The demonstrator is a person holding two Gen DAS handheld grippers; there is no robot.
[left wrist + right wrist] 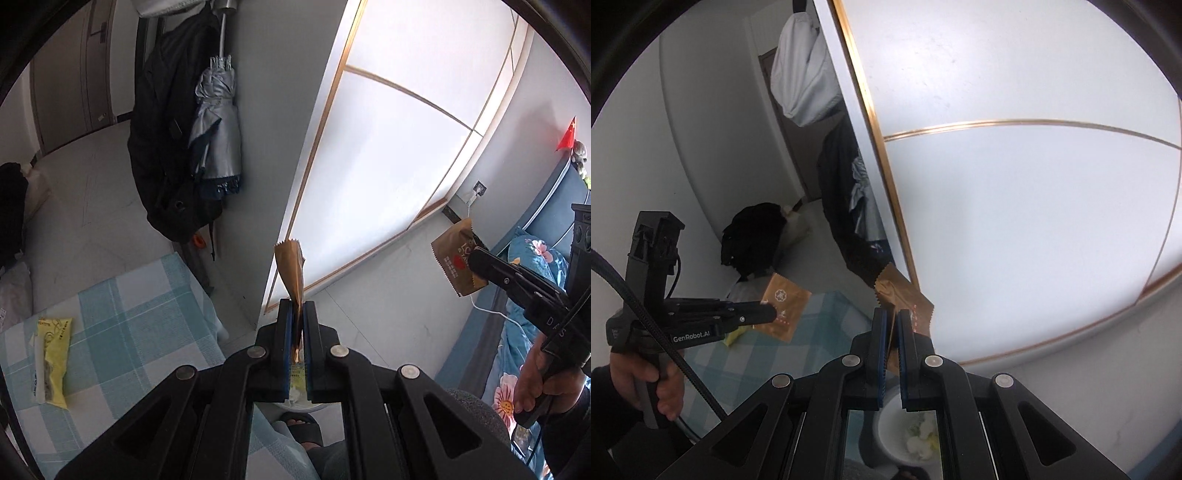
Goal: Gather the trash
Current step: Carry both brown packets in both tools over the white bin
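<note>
My left gripper point(299, 308) is shut on a brown foil wrapper point(291, 269) that stands up edge-on from its pads. In the right wrist view the same gripper point(770, 313) pinches that wrapper point(786, 310) from the left. My right gripper point(891, 314) is shut on a second brown wrapper point(903, 293); from the left wrist view it point(476, 254) comes in from the right with its wrapper point(452, 258). Both are held in the air. A white bin point(886, 432) with pale scraps inside shows below my right gripper. A yellow wrapper point(51, 363) lies on the checked tablecloth point(140, 306).
A white wardrobe with gold trim point(388, 147) stands ahead. A black jacket point(162, 147) and a silver umbrella point(216, 122) hang beside it. A bed with floral sheets point(532, 258) is at the right. A black bag point(753, 236) sits on the floor. A slippered foot point(303, 428) is near the bin.
</note>
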